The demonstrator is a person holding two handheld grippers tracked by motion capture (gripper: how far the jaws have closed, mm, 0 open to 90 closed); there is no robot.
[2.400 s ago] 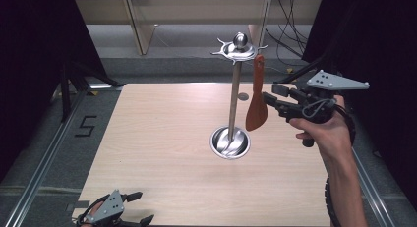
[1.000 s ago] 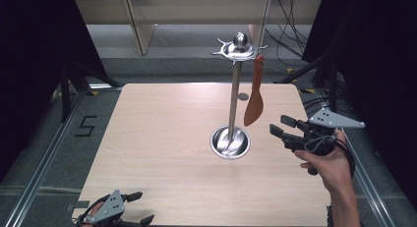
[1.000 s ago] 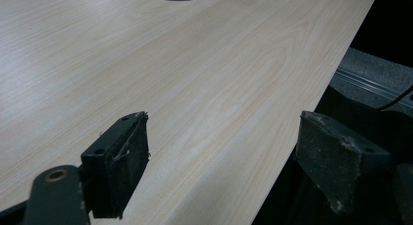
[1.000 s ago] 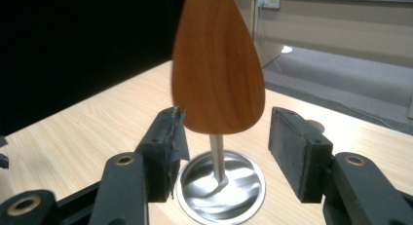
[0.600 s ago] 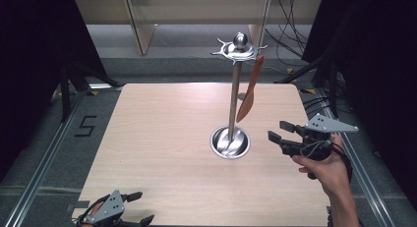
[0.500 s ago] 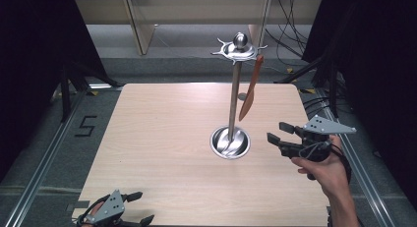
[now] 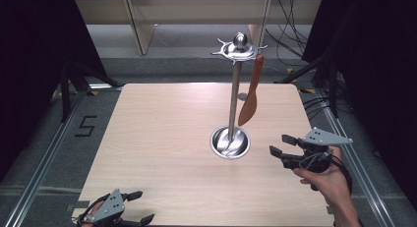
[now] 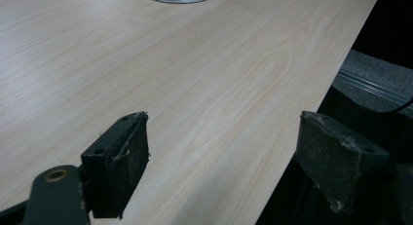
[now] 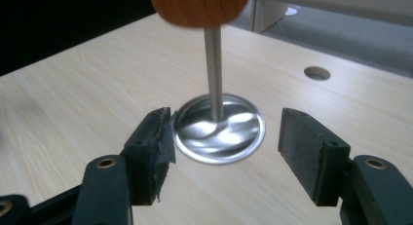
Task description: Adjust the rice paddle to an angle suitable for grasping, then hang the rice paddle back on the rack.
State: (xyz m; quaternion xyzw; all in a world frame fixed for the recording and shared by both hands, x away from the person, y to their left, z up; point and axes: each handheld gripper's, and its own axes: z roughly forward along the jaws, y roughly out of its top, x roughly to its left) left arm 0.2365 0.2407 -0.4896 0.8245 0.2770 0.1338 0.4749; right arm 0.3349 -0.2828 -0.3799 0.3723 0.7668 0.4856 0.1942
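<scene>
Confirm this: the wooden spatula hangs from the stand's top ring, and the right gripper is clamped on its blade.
Not clamped. In the high view the right gripper sits open beside the stand's base, apart from the wooden spatula, which does hang from the top ring.

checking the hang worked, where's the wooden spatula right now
In the high view the wooden spatula hangs from the metal stand's top ring, right of its pole, above the table.

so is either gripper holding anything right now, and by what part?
Nothing is held. The right gripper is open and empty beside the stand; the wooden spatula hangs free from the stand's top. The left gripper is open over bare table.
</scene>
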